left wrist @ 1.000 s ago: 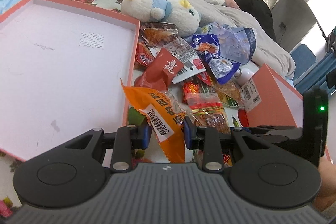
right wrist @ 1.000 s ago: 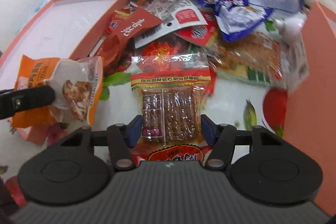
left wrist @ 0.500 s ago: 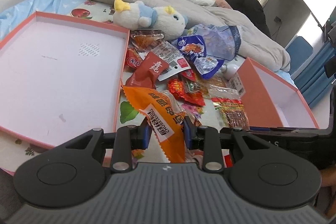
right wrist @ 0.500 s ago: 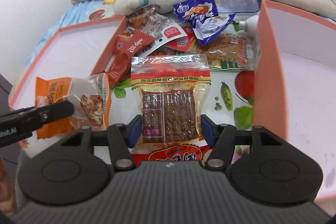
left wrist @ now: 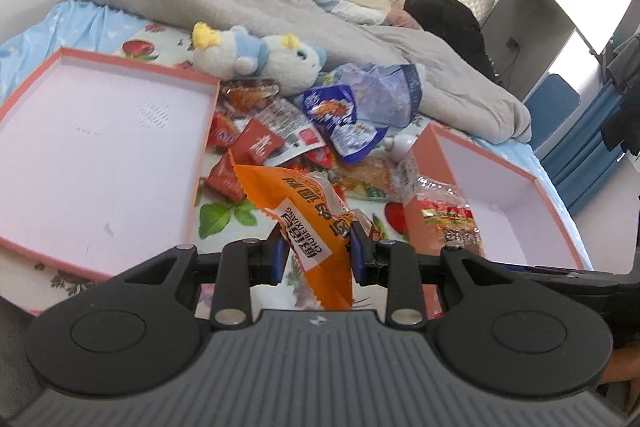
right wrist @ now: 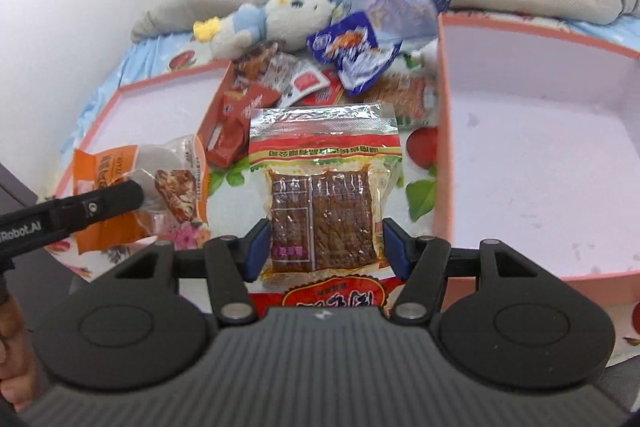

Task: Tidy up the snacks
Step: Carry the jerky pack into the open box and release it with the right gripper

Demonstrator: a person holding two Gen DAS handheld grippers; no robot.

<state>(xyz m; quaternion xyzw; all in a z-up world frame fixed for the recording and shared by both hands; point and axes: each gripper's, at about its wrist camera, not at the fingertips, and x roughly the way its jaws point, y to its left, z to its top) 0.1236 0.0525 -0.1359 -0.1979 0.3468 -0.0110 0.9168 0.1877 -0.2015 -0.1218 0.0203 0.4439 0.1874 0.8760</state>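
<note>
My left gripper (left wrist: 318, 253) is shut on an orange snack packet (left wrist: 304, 211), held up above the bedsheet; the same orange packet (right wrist: 120, 187) shows at the left of the right wrist view. My right gripper (right wrist: 323, 247) is shut on a clear packet of brown dried-tofu strips (right wrist: 324, 195) with a red and yellow band, also lifted. Between two shallow pink boxes lies a heap of snack packets (left wrist: 288, 135). The left box (left wrist: 100, 131) and the right box (right wrist: 540, 147) both have bare white floors.
A white and blue plush toy (left wrist: 256, 55) lies behind the heap, with a grey quilt (left wrist: 280, 7) beyond it. A blue snack bag (left wrist: 336, 107) and red packets (left wrist: 256, 143) sit in the heap. A person's hand (right wrist: 12, 347) shows at the lower left.
Both grippers have risen and pulled back with their packets still clamped. The heap and both boxes now look smaller and farther, and more of the right box has come into sight.
</note>
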